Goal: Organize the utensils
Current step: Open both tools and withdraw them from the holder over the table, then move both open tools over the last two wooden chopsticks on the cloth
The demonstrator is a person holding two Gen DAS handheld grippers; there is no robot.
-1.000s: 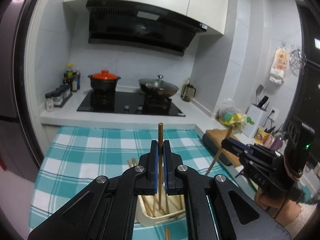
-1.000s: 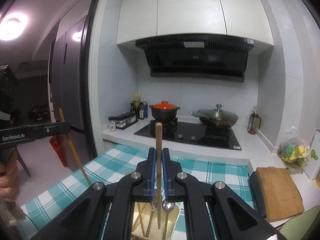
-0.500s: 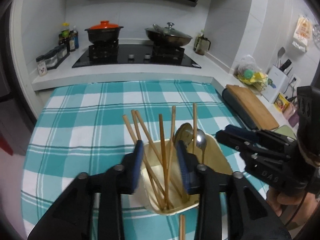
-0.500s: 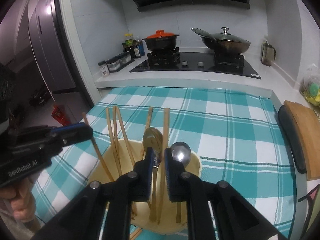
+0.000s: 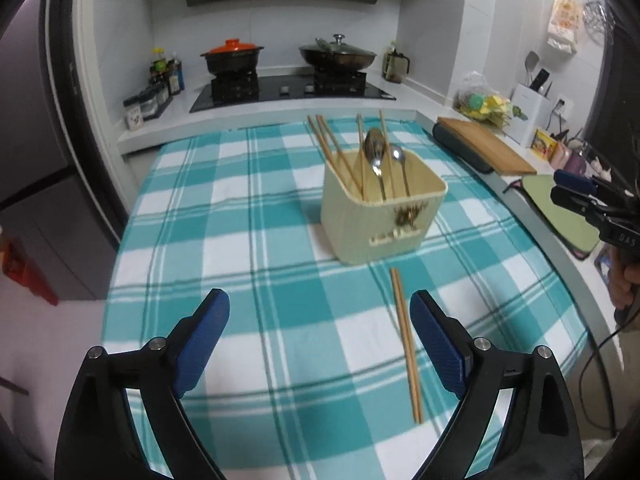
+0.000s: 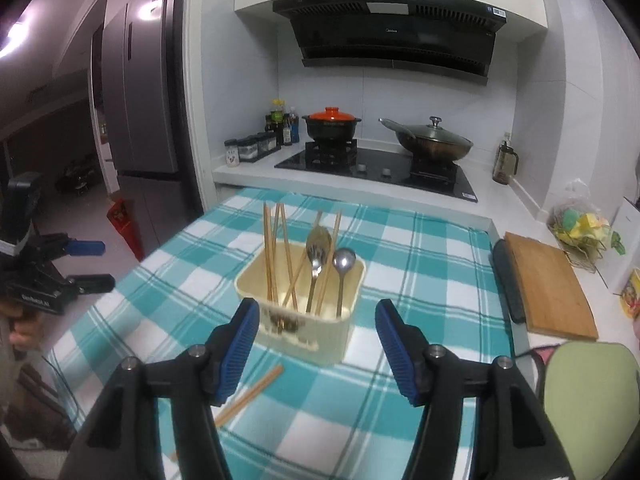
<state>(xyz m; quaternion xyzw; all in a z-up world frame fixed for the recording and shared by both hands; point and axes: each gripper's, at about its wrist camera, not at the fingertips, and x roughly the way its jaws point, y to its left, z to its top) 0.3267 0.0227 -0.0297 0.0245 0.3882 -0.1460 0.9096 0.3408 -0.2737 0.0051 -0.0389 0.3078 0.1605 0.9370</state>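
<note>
A cream utensil holder (image 5: 382,216) (image 6: 308,304) stands on the teal checked tablecloth (image 5: 256,248); several wooden chopsticks (image 6: 276,252) and metal spoons (image 6: 342,264) stand upright in it. A pair of chopsticks (image 5: 406,338) (image 6: 248,396) lies flat on the cloth in front of the holder. My left gripper (image 5: 320,320) is near the table's front; its jaws are opening wide and hold nothing, the lying pair just inside the right finger. My right gripper (image 6: 316,328) faces the holder from the near side, jaws opening, nothing pressed between the pads.
A stove with an orange-lidded pot (image 6: 331,124) and a lidded wok (image 6: 432,142) sits behind the table. A wooden cutting board (image 6: 548,284) and a green mat (image 5: 560,208) lie at the right. A fridge (image 6: 136,120) stands left. A hand (image 5: 626,280) holds the other gripper.
Both grippers let go of their chopsticks into the holder and opened. Both then pulled back toward the table's front, so the holder now stands farther away.
</note>
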